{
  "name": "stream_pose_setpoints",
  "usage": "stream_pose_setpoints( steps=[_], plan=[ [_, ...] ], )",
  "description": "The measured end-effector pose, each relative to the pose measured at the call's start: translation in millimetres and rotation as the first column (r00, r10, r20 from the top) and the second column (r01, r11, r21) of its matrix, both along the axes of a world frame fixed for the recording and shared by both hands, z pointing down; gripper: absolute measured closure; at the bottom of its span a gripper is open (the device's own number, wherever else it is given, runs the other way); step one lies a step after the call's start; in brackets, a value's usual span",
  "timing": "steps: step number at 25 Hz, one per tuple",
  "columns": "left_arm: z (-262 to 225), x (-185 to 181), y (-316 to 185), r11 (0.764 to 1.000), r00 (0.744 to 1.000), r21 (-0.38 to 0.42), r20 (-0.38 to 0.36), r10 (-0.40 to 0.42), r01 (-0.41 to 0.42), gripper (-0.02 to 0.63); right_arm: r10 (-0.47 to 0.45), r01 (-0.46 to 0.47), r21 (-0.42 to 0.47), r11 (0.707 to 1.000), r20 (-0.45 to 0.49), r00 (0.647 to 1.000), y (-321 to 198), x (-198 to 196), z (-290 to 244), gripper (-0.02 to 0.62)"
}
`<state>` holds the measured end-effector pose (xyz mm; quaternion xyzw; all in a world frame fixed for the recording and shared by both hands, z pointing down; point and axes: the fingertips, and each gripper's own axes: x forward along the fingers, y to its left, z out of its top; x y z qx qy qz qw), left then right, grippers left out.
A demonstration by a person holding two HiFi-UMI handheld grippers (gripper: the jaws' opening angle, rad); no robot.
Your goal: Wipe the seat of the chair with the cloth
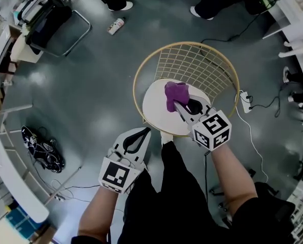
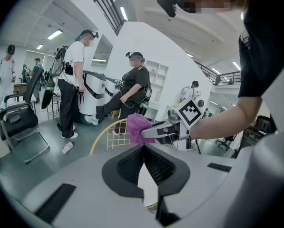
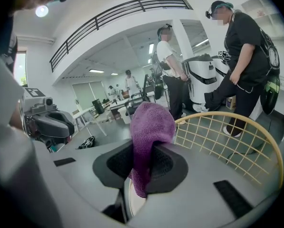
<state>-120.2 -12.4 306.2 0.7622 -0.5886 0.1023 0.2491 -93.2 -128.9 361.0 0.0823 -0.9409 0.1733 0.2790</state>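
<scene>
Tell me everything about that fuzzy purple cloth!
The purple cloth looks soft and fuzzy, like a small towel. It is bunched up, not spread flat. The right gripper pinches it between its jaws, with one lump sticking up beyond the tips and a tail hanging below. It is held over the chair's round white seat, in front of the wire backrest. Whether it touches the seat is unclear.

Quick count: 1 wire chair (image 1: 220, 60), 1 purple cloth (image 1: 175, 94), 2 grippers, i.e. left gripper (image 1: 146, 130) & right gripper (image 1: 177, 105), 1 bottle (image 1: 115, 26), 1 black chair (image 1: 52, 22), 1 pwr strip (image 1: 244, 101).
</scene>
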Motion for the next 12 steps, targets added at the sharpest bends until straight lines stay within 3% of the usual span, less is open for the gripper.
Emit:
stream_pose_setpoints(
  steps=[12],
  plan=[
    [90, -2, -19, 0.997, 1.000, -0.077, -0.008, 0.024, -0.024, 0.595, -0.062, 0.071, 0.051, 0.996, -0.166, 0.984, -43, -24, 119, 0.528]
  ],
)
